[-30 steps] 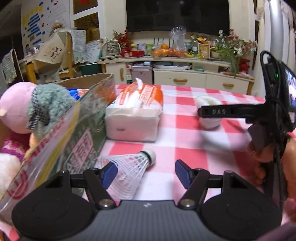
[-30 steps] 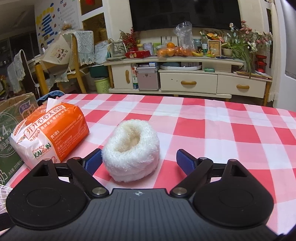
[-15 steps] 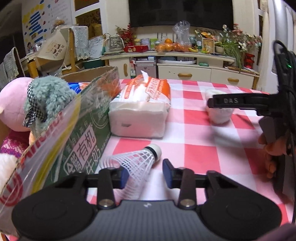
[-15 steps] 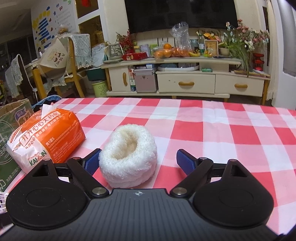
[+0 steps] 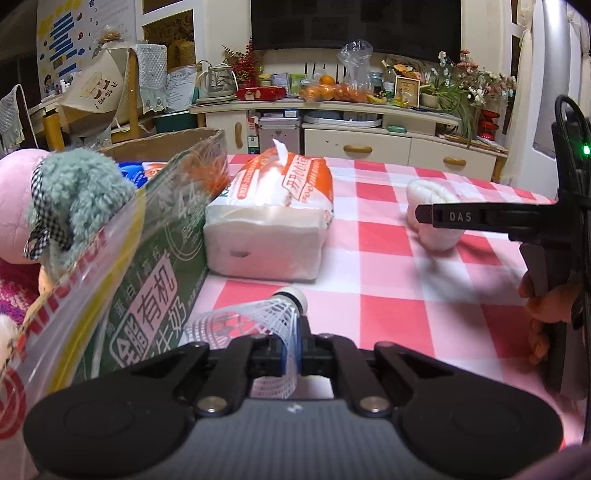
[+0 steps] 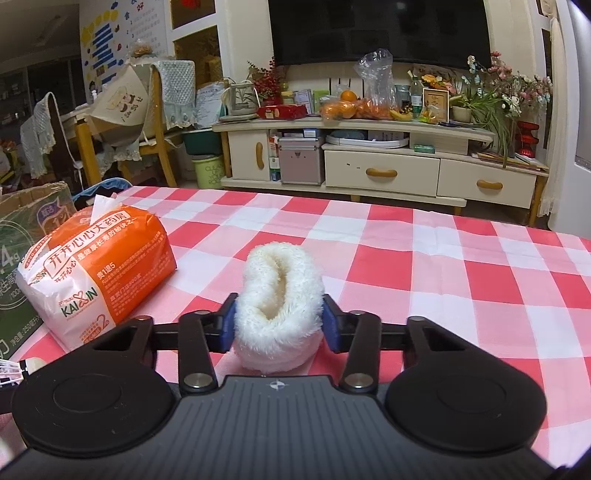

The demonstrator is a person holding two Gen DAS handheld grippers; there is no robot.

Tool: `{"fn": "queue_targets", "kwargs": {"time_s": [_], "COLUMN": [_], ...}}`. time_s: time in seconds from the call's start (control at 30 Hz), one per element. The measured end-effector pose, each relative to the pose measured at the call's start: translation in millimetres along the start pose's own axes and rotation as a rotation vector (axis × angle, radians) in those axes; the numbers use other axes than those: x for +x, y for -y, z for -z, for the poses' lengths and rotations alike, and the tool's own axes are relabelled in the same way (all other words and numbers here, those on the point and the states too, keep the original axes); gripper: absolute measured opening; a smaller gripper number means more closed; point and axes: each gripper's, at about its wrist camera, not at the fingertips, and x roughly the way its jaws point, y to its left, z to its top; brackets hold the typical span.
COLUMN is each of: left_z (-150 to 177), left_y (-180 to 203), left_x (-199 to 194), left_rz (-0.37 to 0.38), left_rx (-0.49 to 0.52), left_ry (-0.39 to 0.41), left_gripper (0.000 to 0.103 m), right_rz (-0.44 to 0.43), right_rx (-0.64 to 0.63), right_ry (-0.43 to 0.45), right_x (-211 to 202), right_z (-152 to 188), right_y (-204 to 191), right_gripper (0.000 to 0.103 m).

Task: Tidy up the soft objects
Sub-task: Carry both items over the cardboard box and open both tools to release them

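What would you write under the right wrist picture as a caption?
Right gripper, jaws just closed, squeezes a fluffy white ring on the checked tablecloth, beside an orange tissue pack.

I am in a home living room: a dark television (image 6: 376,29) hangs above a cream sideboard (image 6: 369,162) crowded with oranges (image 6: 347,107), potted flowers (image 6: 498,96) and a framed picture (image 6: 435,101). A red-checked cloth (image 6: 406,266) covers my surface, and wooden chairs (image 6: 155,122) draped with lace stand nearby.
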Motion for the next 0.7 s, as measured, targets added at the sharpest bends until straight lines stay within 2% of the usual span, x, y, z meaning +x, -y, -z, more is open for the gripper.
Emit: {"fn": "queue_targets", "kwargs": {"time_s": [0.13,0.7], "left_z": [-1.5,-14.5], "left_y": [0.9,-4.6], "left_x": [-4.8,-28.9], "left_rz": [0.027,0.127], "left_rx": [-0.002,-0.041], "left_ry": [0.012,0.069], "left_gripper": [0.001,0.001], "right_rz": [-0.002,0.012], "right_rx": [0.018,0.113], "right_ry": [0.008,-0.018], "right_x": [-4.8,-36.1], "right_z": [2.9,19.0], "right_y": [3.5,1.2], "right_gripper": [0.042,0.037]}}
